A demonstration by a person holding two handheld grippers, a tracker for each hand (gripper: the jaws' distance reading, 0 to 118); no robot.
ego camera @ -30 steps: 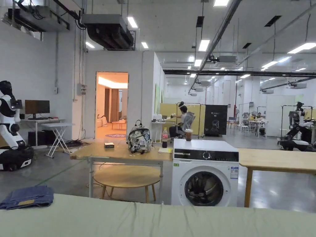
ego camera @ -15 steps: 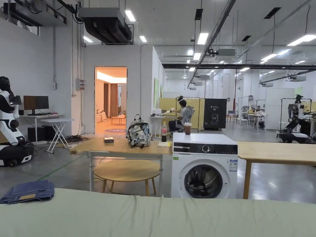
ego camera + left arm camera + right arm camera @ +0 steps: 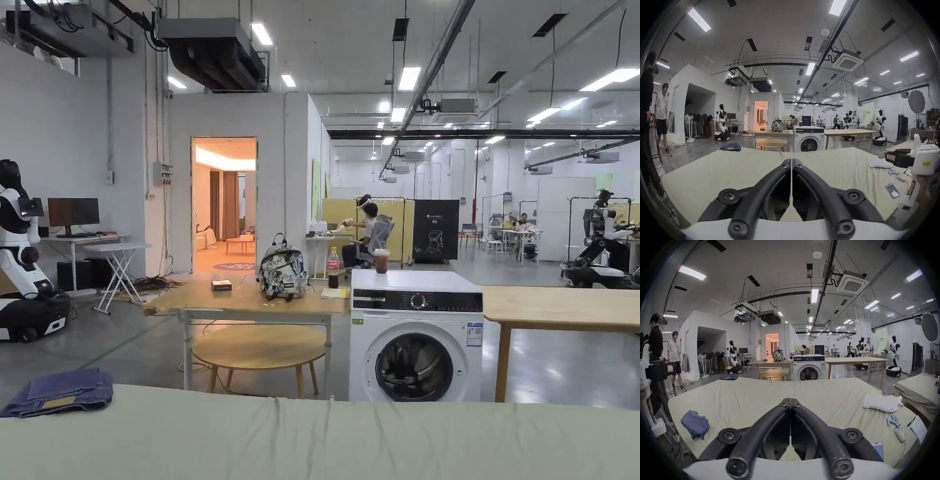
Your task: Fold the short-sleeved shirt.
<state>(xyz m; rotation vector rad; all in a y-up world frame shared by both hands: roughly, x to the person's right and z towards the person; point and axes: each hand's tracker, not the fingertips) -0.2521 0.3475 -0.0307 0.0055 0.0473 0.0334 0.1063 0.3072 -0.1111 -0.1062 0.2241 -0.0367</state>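
Short-sleeved shirt [image 3: 695, 424] lies crumpled on the pale green bed [image 3: 753, 395]; both tools [image 3: 791, 160] [image 3: 790, 400] hover closed, empty.

Robotics lab in an open industrial hall: bare ducts [image 3: 219, 53] on the ceiling, concrete floor. Humanoid robots [image 3: 22, 262] stand left and far right of a washer [image 3: 415, 340], benches [image 3: 244, 304] flank it, a bed [image 3: 312, 444] sits in front.
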